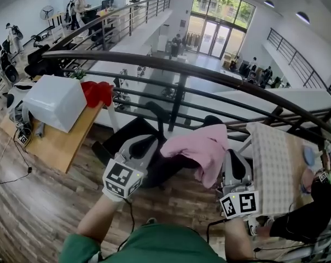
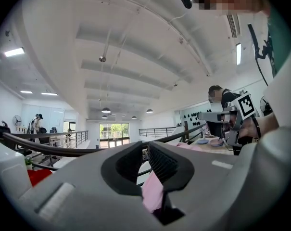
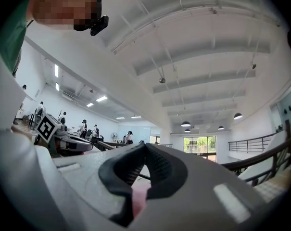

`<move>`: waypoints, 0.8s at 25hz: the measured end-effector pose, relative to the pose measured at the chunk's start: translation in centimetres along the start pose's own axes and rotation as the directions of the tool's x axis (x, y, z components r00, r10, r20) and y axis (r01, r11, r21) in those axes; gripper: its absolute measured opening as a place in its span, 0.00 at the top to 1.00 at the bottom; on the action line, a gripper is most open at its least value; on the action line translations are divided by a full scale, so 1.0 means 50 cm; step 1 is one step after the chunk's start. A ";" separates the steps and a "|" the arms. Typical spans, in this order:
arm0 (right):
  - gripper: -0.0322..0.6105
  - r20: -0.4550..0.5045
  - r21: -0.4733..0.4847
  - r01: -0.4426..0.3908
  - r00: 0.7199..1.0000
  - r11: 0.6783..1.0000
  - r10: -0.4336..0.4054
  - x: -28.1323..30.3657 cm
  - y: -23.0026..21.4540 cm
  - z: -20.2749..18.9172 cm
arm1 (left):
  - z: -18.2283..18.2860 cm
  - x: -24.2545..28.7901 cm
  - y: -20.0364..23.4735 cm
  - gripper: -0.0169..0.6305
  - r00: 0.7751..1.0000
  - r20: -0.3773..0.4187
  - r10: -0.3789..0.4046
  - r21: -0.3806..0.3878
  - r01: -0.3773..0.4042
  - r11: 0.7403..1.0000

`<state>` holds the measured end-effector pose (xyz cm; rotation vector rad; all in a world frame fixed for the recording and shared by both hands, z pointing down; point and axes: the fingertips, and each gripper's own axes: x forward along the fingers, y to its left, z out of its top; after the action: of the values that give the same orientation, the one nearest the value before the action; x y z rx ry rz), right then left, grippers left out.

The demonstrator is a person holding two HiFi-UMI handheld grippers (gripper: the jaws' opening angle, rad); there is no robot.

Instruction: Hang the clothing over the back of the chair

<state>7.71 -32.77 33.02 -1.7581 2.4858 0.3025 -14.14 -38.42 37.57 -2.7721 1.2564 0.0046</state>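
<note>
Soft crumpled pink garment [image 1: 201, 147]; left claw [image 2: 146, 162], right claw [image 3: 143, 158] each clamped on its fabric.

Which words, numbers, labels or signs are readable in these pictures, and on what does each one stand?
None: no readable word or number shows in any view.
The left marker cube and the right marker cube carry only black-and-white square patterns, not letters.
The white box shows no print.
</note>
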 end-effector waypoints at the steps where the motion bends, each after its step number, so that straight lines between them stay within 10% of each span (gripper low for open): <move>1: 0.95 0.001 0.001 0.000 1.000 1.000 0.000 -0.009 -0.009 0.002 | 0.004 0.005 -0.010 0.90 1.000 0.002 0.001 0.002 -0.001 1.000; 20: 0.95 0.009 0.058 0.080 0.997 0.995 -0.081 -0.293 -0.281 -0.005 | 0.049 0.123 -0.363 0.90 0.998 -0.028 -0.053 0.045 0.054 0.998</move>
<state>25.86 -23.81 34.30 -1.8227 2.3834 0.2322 3.64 -30.93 36.48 -2.7752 1.1723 -0.0640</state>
